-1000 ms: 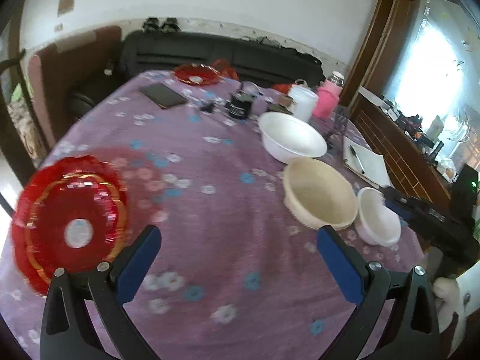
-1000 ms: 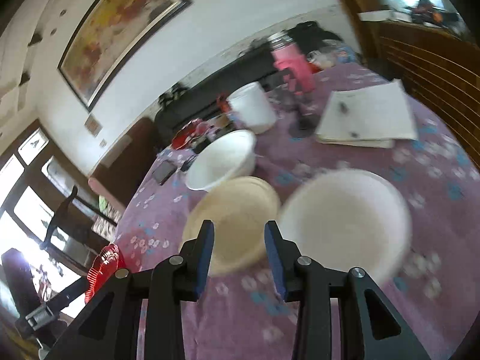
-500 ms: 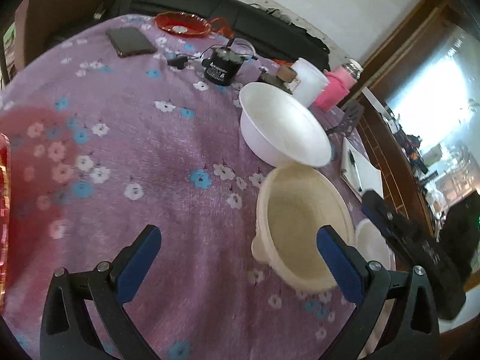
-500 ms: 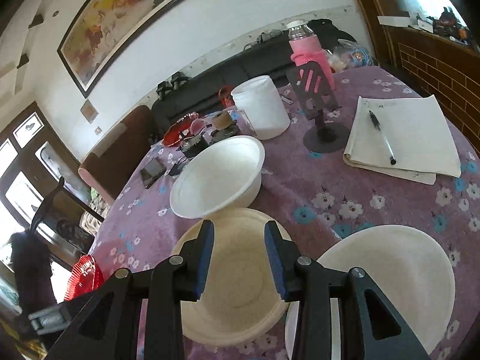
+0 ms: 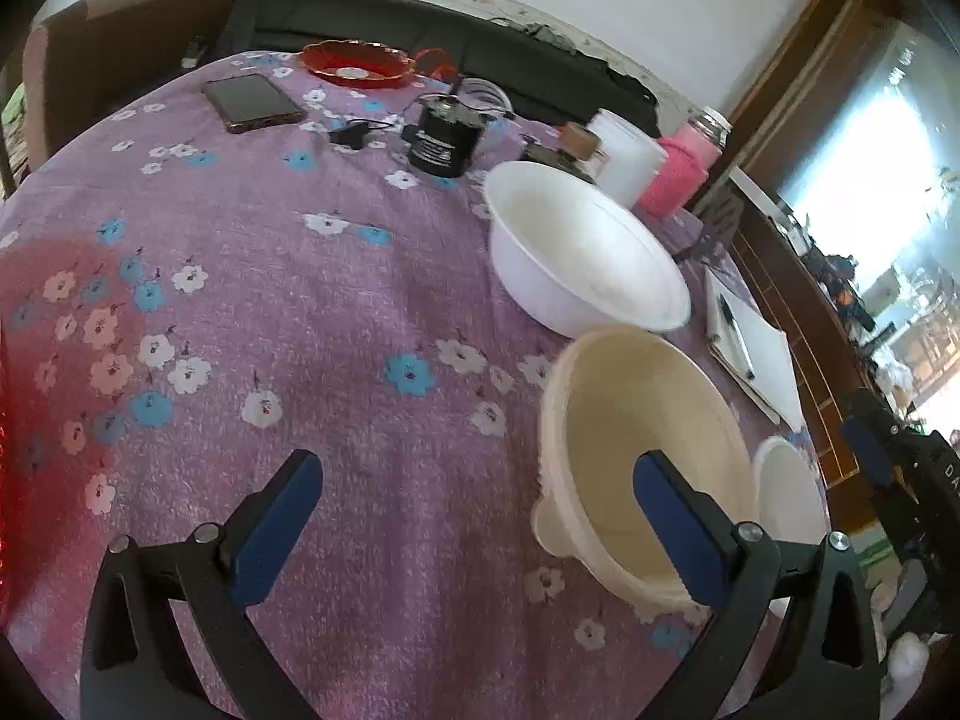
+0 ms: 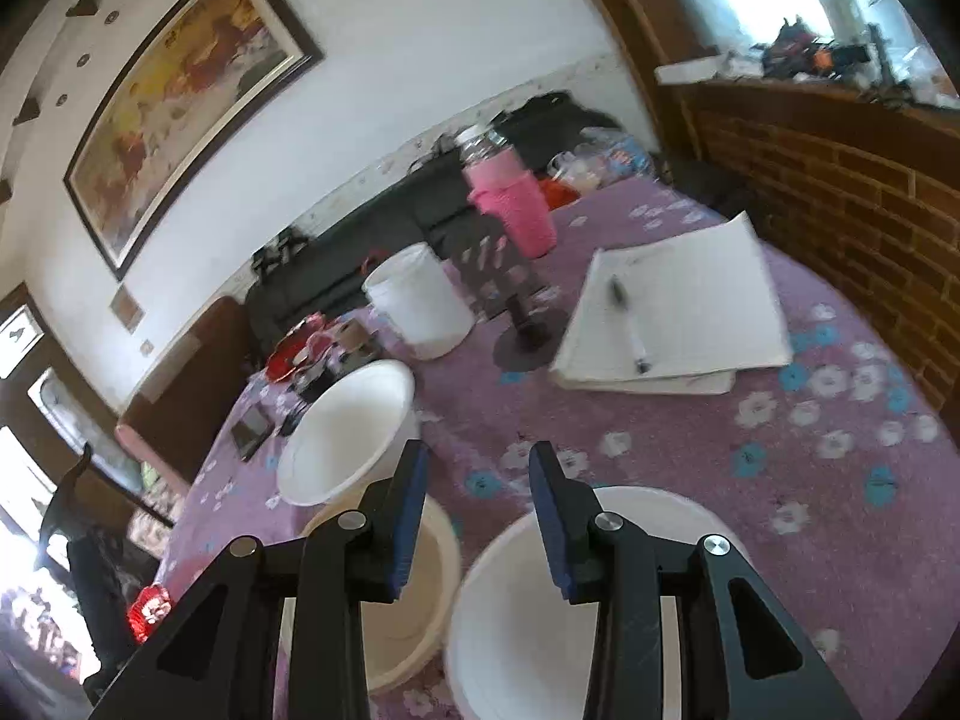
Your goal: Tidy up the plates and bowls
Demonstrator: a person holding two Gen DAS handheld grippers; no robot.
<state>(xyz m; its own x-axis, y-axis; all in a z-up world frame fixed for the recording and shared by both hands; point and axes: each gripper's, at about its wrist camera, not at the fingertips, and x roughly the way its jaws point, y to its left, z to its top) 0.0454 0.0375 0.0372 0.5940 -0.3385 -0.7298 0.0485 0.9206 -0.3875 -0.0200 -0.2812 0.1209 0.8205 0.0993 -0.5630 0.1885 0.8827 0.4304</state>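
A cream bowl (image 5: pixel 648 462) sits on the purple flowered tablecloth (image 5: pixel 300 300), with a large white bowl (image 5: pixel 576 258) behind it and a small white bowl (image 5: pixel 789 498) to its right. My left gripper (image 5: pixel 480 516) is wide open and empty; its right finger is over the cream bowl. My right gripper (image 6: pixel 477 510) is open, narrow-gapped and empty, above the small white bowl (image 6: pixel 540 606) and cream bowl (image 6: pixel 408 588). The large white bowl (image 6: pixel 342 432) lies beyond. A red plate (image 5: pixel 357 63) sits at the far edge; another red plate shows as a sliver at the left edge (image 5: pixel 5 480).
A phone (image 5: pixel 252 102), a black jar (image 5: pixel 444 141), a white tub (image 6: pixel 420 306), a pink-sleeved bottle (image 6: pixel 510 204), a phone stand (image 6: pixel 528 330) and a notebook with pen (image 6: pixel 678 312) crowd the far side. A black sofa stands behind the table.
My left gripper has swung right, from the near red plate to the cream bowl. My right gripper has shifted, its view tilting up and right; its jaw gap is unchanged.
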